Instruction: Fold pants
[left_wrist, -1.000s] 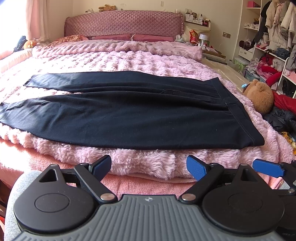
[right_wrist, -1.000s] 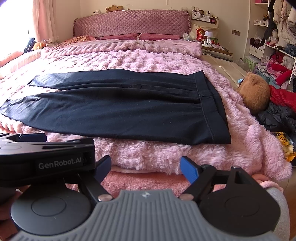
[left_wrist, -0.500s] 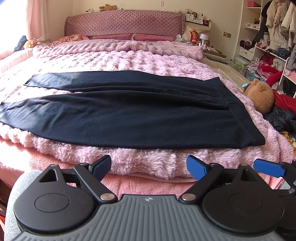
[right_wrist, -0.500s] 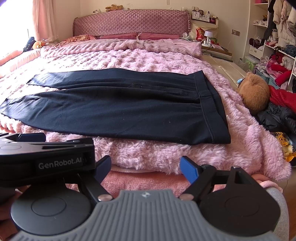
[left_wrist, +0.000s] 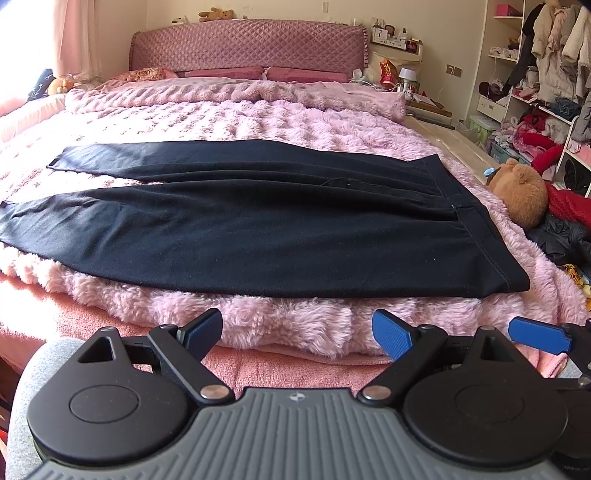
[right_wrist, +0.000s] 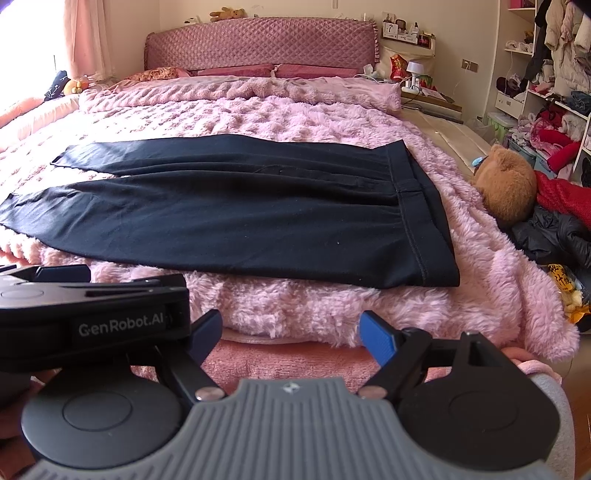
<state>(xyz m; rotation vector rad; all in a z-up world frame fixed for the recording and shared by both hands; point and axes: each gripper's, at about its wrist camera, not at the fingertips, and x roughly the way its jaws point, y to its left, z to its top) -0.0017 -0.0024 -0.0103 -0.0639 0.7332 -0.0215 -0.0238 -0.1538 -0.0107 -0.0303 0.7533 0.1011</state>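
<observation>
Left wrist view: black pants (left_wrist: 258, 225) lie flat across a pink fluffy blanket (left_wrist: 280, 122) on the bed. Leg ends point left, the two legs parted there with blanket showing between them; the waistband (left_wrist: 476, 229) sits at the right, near the bed's right edge. The left gripper (left_wrist: 297, 330) hangs short of the bed's near edge, jaws wide, nothing between them, apart from the pants. One blue pad of the right gripper (left_wrist: 537, 335) shows at the lower right, just beside the left gripper. A brown teddy bear (left_wrist: 521, 192) lies off the bed's right side against a pile of red and dark clothes (left_wrist: 565, 221).

Right wrist view: the pants (right_wrist: 240, 210) lie as described, near hem close to the blanket's front edge. The left gripper's body (right_wrist: 92, 317), marked GenRobot.AI, fills the lower left. The right gripper (right_wrist: 290, 334) sits before the bed's near edge, jaws wide and empty, clear of the fabric. The teddy bear (right_wrist: 508, 184) rests to the right, beside the bed. A padded headboard (right_wrist: 258, 44) closes the far end.
</observation>
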